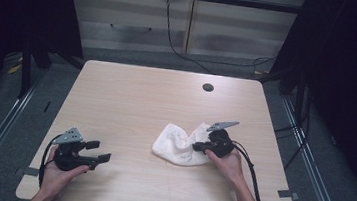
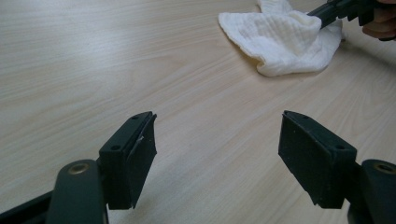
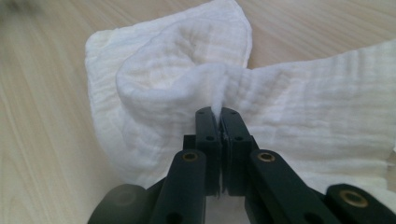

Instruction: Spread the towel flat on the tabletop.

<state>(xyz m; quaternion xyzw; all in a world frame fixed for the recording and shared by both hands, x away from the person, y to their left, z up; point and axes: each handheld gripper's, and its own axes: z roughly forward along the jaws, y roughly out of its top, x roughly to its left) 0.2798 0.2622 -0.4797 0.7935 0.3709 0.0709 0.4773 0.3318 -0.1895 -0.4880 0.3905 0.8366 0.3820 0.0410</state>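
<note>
So the right gripper (image 3: pixel 218 116) has its jaws pinched tight on a fold of the white cloth (image 1: pixel 178 143), which sits crumpled on the right half of the wooden table (image 1: pixel 131 100). If they're going to drag or lift it, I'd go slow and low so that thin fold doesn't slip out. The cloth looks soft, gauzy, wrinkly and bunched up at the pinch. The left gripper (image 2: pixel 217 154) sits well apart near the left edge, jaws wide with nothing between them.

My light wooden table (image 1: pixel 131 100) with a round cable hole (image 1: pixel 208 87) carries a crumpled white muslin cloth (image 1: pixel 177 145) lying near my right side.
</note>
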